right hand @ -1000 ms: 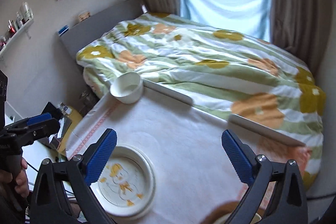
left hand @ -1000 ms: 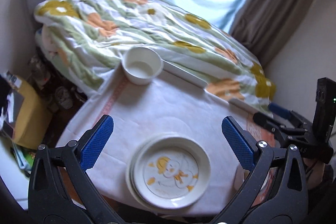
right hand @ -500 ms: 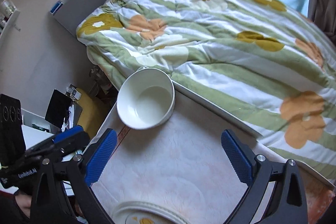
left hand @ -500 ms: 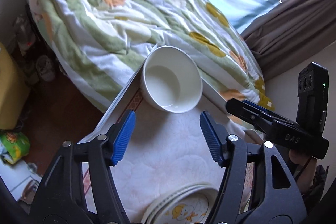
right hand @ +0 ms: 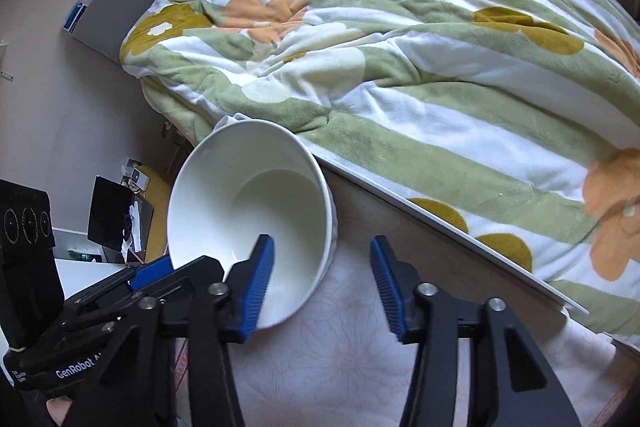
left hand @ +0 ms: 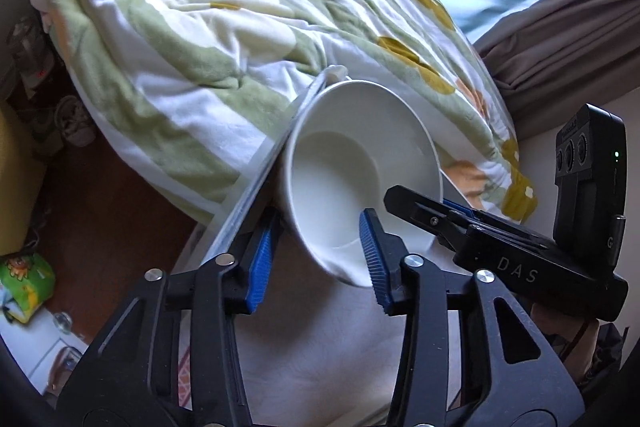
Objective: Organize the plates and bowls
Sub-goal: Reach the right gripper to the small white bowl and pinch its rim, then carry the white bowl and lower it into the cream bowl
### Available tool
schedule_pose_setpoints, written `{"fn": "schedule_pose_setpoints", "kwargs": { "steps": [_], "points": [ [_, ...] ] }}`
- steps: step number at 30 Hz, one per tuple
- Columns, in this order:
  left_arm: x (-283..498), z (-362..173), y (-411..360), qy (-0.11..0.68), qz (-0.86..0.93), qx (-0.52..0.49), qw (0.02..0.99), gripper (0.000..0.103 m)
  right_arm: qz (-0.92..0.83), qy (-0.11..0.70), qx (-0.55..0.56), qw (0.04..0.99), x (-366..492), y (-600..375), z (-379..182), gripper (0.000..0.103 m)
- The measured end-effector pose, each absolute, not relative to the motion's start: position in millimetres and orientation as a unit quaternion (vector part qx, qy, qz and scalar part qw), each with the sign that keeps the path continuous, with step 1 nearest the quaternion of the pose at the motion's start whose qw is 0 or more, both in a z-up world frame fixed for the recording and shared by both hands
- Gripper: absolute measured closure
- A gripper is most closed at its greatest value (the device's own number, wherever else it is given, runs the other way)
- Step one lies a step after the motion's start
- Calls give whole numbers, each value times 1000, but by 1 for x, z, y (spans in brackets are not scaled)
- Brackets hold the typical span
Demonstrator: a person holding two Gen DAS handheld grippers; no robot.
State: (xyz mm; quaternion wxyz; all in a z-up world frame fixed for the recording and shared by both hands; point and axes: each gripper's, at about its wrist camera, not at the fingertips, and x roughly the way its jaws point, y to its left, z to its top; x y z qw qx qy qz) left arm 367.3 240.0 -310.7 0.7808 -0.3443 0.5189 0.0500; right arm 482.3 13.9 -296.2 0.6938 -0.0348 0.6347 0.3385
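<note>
A white bowl (left hand: 360, 183) sits at the far corner of the counter (left hand: 320, 339), which is covered with a pale cloth, right beside the bed with its green, white and orange flowered quilt (right hand: 400, 59). In the left wrist view the bowl fills the centre of the frame, and the left gripper (left hand: 318, 251) straddles its near wall: one blue pad lies outside the wall at lower left, the other inside the bowl. Its jaws have just been closing, but I cannot tell whether the pads press the wall yet. In the right wrist view the bowl lies at centre left, and the right gripper (right hand: 322, 281) straddles the rim likewise, left pad inside, right pad outside with a clear gap to the wall; its jaws have also just been closing.
</note>
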Motion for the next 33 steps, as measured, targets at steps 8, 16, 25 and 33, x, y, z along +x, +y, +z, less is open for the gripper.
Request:
{"fn": "schedule_pose_setpoints", "kwargs": {
  "steps": [8, 16, 25, 33],
  "points": [
    [372, -316, 244, 524, 64, -319, 787, 82, 341, 629, -34, 698, 484, 19, -302, 88],
    [372, -306, 237, 523, 65, -297, 796, 82, 345, 620, -26, 705, 481, 15, -298, 88],
    [367, -260, 215, 505, 46, -252, 824, 82, 343, 588, 2, 733, 469, -9, -266, 88],
    [343, -200, 157, 474, 11, -213, 854, 82, 330, 551, 46, 765, 438, -74, -214, 88]
  ]
}}
